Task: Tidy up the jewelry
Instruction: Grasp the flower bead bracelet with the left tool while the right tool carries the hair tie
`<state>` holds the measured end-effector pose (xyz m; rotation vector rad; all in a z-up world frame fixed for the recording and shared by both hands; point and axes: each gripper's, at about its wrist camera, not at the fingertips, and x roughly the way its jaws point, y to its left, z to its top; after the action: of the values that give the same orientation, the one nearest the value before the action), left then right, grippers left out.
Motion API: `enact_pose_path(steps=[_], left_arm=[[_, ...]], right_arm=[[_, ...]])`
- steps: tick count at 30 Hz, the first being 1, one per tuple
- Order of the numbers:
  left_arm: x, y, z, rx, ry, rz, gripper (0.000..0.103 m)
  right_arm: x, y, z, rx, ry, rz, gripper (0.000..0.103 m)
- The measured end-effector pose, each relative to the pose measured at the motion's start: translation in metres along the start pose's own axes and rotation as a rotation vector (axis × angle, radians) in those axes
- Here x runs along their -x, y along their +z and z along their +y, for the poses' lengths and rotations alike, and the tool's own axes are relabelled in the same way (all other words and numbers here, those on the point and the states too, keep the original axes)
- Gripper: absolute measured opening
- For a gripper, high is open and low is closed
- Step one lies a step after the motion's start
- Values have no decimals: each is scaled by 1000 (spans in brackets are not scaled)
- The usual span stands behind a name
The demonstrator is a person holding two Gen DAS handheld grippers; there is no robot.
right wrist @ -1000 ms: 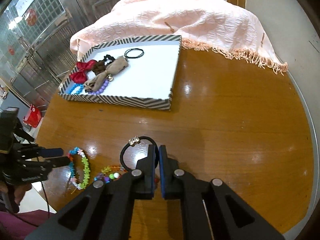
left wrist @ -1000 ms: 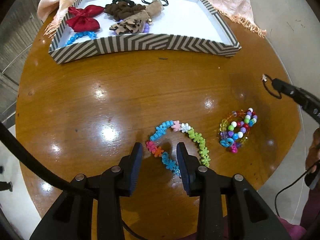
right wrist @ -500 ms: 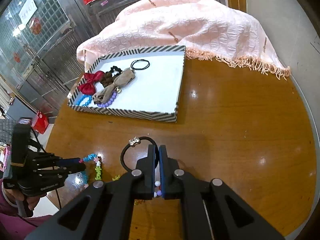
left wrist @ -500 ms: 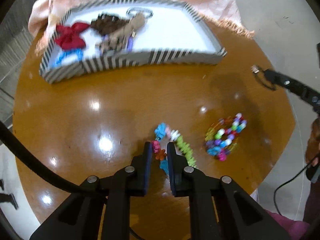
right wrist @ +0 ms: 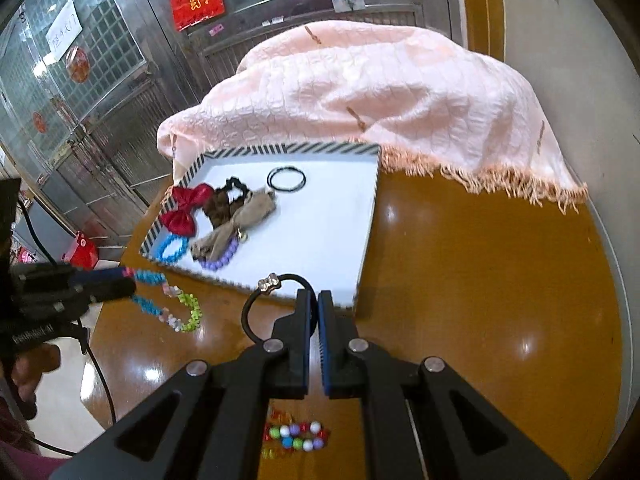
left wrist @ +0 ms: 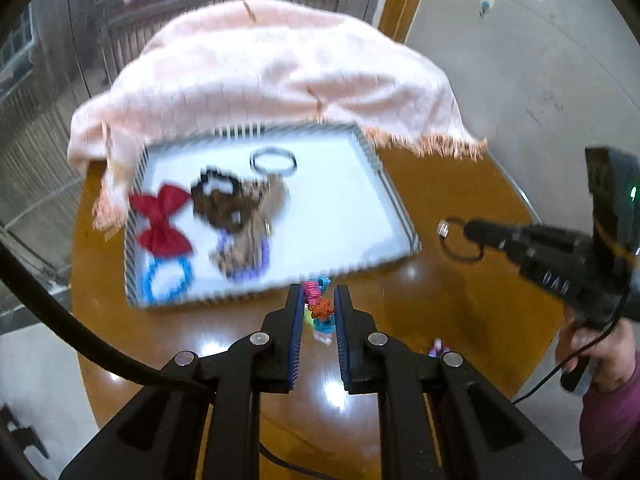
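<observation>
My left gripper (left wrist: 317,305) is shut on a multicolored bead bracelet (left wrist: 318,308) and holds it in the air near the front rim of the striped tray (left wrist: 392,196); it hangs from that gripper in the right wrist view (right wrist: 172,300). My right gripper (right wrist: 314,300) is shut on a black hair tie with a gold charm (right wrist: 262,304), just short of the tray's (right wrist: 366,240) near corner. It also shows in the left wrist view (left wrist: 456,242). A second bead bracelet (right wrist: 294,438) lies on the table under the right gripper.
The tray holds a red bow (right wrist: 186,208), a brown scrunchie (right wrist: 218,204), a tan bow (right wrist: 240,220), a blue bracelet (right wrist: 172,248), a purple bracelet (right wrist: 220,260) and a black hair tie (right wrist: 286,178). A pink cloth (right wrist: 380,92) drapes behind it on the round wooden table (right wrist: 480,280).
My left gripper closed on the multicolored bracelet, lifted it off the table and carried it toward the tray. My right gripper moved forward toward the tray with the hair tie.
</observation>
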<state>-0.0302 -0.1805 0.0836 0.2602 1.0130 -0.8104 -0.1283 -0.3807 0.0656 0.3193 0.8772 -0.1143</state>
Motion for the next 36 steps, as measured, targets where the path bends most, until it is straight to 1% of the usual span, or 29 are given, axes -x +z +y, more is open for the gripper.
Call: enact_pose_path(steps=[3, 6, 12, 16, 21, 26, 30, 36], left_arm=[[-5, 24, 2, 7, -3, -13, 0], [-14, 41, 3, 22, -20, -6, 0], [-38, 66, 0, 38, -25, 15, 0], [-62, 76, -6, 46, -32, 38, 0], [-95, 81, -3, 63, -12, 74, 0], [-125, 79, 16, 88, 42, 122, 0], [-140, 77, 36, 127, 77, 155, 0], [-149, 73, 49, 154, 83, 173, 0]], right_arm=[[-10, 16, -1, 4, -1, -1, 4], [-17, 29, -2, 5, -3, -4, 4], [-33, 56, -10, -12, -11, -18, 4], [-49, 71, -19, -27, -23, -12, 4], [-82, 90, -30, -43, -26, 24, 4], [-124, 106, -33, -30, -23, 77, 4], [-157, 115, -34, -18, -28, 118, 4], [-197, 125, -35, -3, -45, 170, 4]])
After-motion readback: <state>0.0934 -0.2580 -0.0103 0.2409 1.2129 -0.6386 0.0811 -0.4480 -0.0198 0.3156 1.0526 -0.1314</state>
